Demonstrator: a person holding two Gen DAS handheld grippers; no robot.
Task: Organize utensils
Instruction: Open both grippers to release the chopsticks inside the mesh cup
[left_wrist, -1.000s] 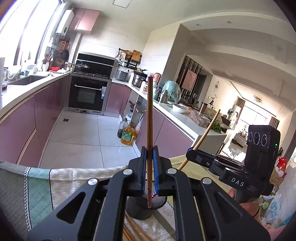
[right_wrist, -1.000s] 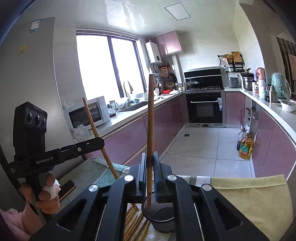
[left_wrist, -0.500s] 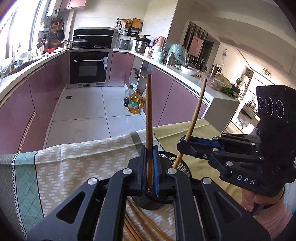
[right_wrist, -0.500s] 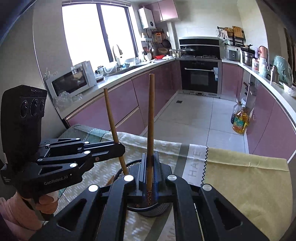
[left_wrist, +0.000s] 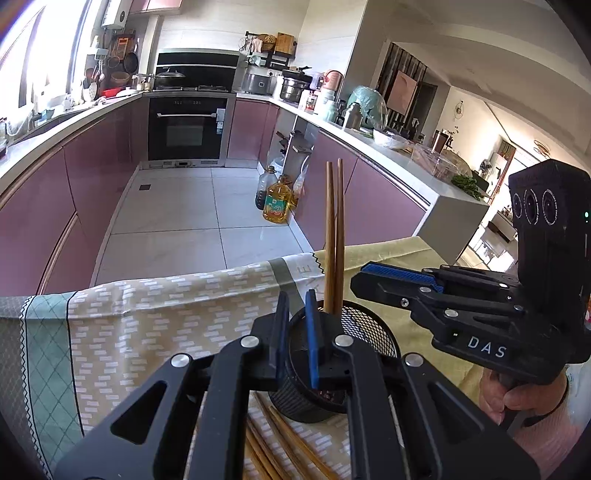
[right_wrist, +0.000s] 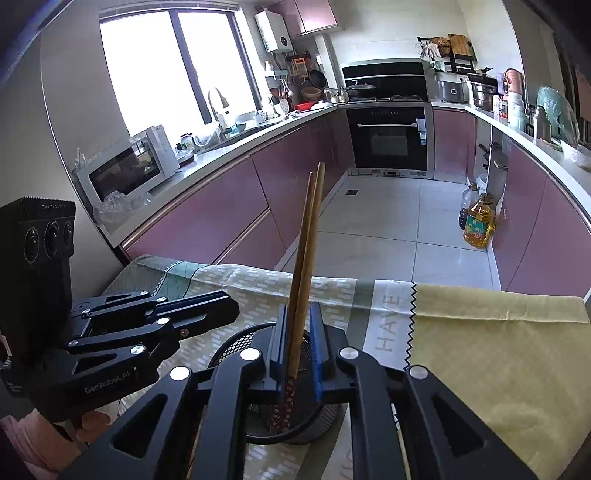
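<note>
Two brown chopsticks (left_wrist: 334, 236) stand upright in a black mesh holder (left_wrist: 364, 330) on the cloth-covered table. My left gripper (left_wrist: 295, 332) is open and empty, just left of the holder's rim. My right gripper (right_wrist: 297, 343) is open; the two chopsticks (right_wrist: 308, 236) stand loose between its jaws, their patterned ends down in the holder (right_wrist: 236, 347). The right gripper also shows in the left wrist view (left_wrist: 399, 280), and the left gripper in the right wrist view (right_wrist: 221, 306). Several more chopsticks (left_wrist: 280, 443) lie flat on the cloth in front of the holder.
The table carries a patterned cloth (left_wrist: 166, 317) and a yellow cloth (right_wrist: 498, 350). Beyond the table edge is tiled floor with oil bottles (left_wrist: 277, 203), pink cabinets and an oven (left_wrist: 184, 129). A microwave (right_wrist: 125, 173) stands on the left counter.
Both grippers lowered their chopsticks into the mesh holder and opened. The two chopsticks now stand together in the holder, free of both jaws.
</note>
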